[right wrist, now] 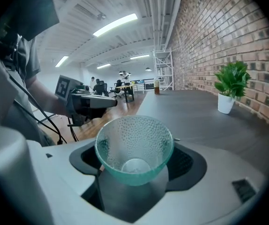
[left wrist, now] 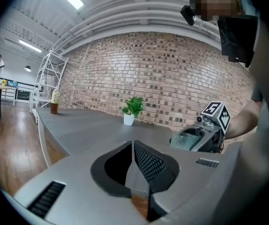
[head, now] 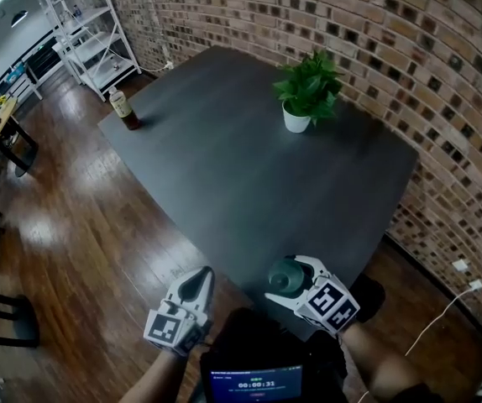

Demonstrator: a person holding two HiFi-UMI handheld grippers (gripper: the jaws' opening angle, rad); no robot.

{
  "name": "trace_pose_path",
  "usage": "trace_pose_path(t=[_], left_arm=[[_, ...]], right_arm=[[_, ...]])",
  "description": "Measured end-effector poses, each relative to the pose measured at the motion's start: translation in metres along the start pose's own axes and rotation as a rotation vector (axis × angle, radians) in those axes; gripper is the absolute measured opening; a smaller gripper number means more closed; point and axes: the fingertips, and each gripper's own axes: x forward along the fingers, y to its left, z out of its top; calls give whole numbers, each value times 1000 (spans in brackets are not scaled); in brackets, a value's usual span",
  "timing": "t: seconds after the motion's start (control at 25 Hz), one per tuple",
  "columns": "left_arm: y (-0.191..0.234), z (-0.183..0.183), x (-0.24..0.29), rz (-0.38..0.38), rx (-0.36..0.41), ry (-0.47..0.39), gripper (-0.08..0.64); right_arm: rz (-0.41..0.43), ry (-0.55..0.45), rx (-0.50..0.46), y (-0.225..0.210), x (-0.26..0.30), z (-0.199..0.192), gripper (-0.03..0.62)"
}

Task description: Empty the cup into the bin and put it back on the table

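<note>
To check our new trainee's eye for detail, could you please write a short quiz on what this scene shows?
1. True or false: the left gripper holds the cup.
2. What stands on the table? A) a potted plant and a bottle; B) a bin; C) a plate.
3. Fill in: the cup in the right gripper looks ____ inside.
Key: 1 false, the left gripper's jaws are together on nothing; 2 A; 3 empty.
</note>
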Motion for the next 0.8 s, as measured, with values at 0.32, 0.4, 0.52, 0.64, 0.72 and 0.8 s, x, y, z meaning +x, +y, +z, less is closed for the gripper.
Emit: trace_pose_path(t=[0.32,0.4,0.52,0.64,0.72,0.8], left_arm=[[-4,-10,1,-1,0,34,34],[-7,-10,2,-9,7,37,34],[-12,-6,5,-22,15,35,34],[-17,1,6,-18,24,43,34],[-19,5,5,-9,33,49,34],[-18,8,4,3,31,48,34]], right_arm=[[1,23,-2,1,20,-23,395],[8,12,-13,2,21,-24,396],[18,6,-20,1,23,-23,399],[15,40,-40,2,24,-28,402],[8,57,-74,3,22,-32,403],[13,42,-79,2,21,-32,421]])
